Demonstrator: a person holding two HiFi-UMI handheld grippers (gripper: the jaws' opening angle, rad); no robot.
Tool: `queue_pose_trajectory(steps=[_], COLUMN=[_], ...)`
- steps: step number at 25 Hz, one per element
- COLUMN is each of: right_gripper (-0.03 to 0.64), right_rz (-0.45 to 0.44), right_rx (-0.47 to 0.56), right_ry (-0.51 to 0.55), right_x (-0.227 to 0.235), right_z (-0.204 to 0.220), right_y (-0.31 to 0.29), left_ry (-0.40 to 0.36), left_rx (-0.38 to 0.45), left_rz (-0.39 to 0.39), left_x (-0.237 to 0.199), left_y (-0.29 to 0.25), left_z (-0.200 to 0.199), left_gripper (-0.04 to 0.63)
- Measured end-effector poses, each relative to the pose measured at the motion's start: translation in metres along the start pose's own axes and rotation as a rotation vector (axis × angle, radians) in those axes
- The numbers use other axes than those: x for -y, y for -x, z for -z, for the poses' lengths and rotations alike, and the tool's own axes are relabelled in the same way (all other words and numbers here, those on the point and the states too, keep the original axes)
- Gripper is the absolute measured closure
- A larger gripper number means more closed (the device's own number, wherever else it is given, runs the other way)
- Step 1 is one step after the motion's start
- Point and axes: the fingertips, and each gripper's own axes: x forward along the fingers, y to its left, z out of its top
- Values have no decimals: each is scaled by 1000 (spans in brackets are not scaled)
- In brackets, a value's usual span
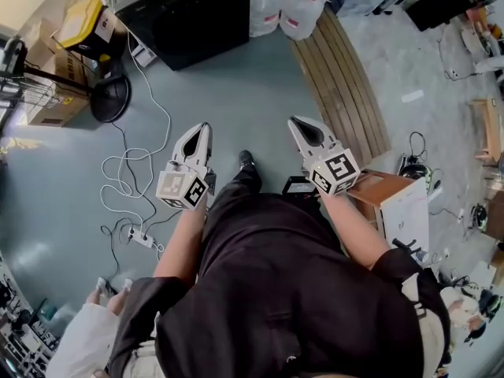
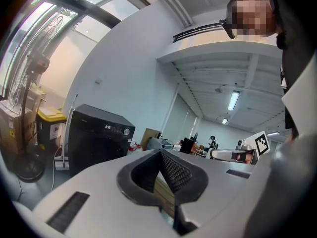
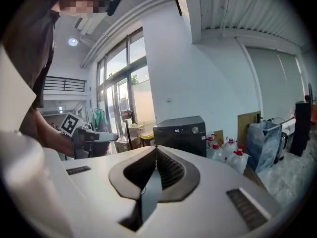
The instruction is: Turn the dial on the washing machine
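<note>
Well, the left gripper (image 1: 205,127) and right gripper (image 1: 294,120) are both pressed shut and empty, far from the washing machine (image 1: 193,18): step closer, then open one around its dial (image 3: 195,130).

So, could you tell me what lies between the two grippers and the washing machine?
Only bare floor lies before the washing machine, as the head view shows; a white cable trails left of that stretch.
</note>
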Motion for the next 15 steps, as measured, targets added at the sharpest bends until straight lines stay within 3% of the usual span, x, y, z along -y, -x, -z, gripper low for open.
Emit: queue_pose_trajectory(steps=[8,15], right_gripper=[594,595], right_rz=[6,48], right_rx=[-27,-20], right_ry=[43,-23], right_x=[40,90], right_z=[-22,-34], right_y=[-56,-79], left_ry=[24,52], left_rx=[40,28], left_rz=[0,1], left_x=[-47,-69], left_y=[-66,-117], left_z=[-27,-27], left_gripper=[580,580])
